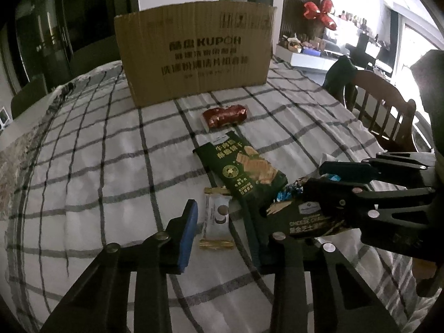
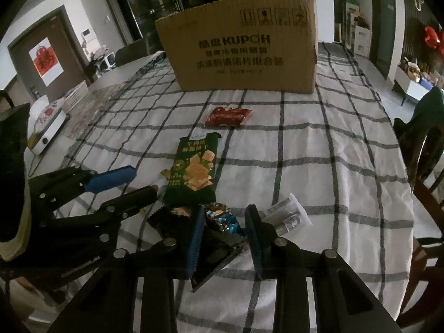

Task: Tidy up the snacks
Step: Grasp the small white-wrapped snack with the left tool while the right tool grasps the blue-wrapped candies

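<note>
Left wrist view: the left gripper (image 1: 222, 227) stands wide open over a small white snack pack (image 1: 217, 216) lying between its fingers on the checked cloth (image 1: 111, 166). To its right, the right gripper (image 1: 310, 179) reaches in from the side, low over a black cheese-cracker bag (image 1: 305, 219) and a blue-foil candy (image 1: 285, 193). In the right wrist view that gripper (image 2: 223, 230) is also open, its blue pads (image 2: 194, 238) either side of the candy (image 2: 224, 220) and the black bag (image 2: 213, 252); whether they touch cannot be told. A clear wrapper (image 2: 288, 216) lies just right of it. Beyond sits a green cracker bag (image 1: 244, 166), then a red pack (image 1: 224, 115), and farthest a cardboard box (image 1: 194, 52) upright on the cloth.
</note>
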`<state>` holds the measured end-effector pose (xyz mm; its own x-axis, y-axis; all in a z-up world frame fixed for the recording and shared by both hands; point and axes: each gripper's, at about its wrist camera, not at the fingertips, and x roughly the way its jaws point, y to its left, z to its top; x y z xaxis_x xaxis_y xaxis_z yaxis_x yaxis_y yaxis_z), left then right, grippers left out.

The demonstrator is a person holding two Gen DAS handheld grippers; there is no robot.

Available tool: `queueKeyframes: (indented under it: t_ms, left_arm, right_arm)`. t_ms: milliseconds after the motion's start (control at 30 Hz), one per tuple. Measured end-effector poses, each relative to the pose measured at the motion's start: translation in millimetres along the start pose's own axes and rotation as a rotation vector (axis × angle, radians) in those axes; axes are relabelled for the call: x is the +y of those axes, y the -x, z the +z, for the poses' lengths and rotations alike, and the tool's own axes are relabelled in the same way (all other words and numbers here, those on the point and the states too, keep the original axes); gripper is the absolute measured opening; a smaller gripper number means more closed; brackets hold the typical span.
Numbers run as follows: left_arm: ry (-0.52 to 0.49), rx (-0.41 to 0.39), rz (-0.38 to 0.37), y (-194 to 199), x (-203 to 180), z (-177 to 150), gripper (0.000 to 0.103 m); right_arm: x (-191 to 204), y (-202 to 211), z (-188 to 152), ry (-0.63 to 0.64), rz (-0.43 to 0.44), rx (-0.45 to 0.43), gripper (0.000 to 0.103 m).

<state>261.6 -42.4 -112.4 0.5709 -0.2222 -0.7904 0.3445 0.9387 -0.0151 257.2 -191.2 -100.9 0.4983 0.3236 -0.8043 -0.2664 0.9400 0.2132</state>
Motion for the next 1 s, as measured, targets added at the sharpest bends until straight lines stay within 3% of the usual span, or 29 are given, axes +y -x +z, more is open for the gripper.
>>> queueKeyframes:
  t_ms: [567, 1000]
  left_arm:
    - [0.02, 0.036, -0.006, -13.0, 1.0, -3.3, 0.02]
    - [0.031, -0.025, 0.013, 23.3, -4.2, -2.8, 0.02]
  right_arm:
    - [3.4, -4.6, -1.8, 0.002, 0.021, 0.011, 0.024]
    - [6.6, 21.5, -3.7, -0.004, -0.007, -0.035, 0.024]
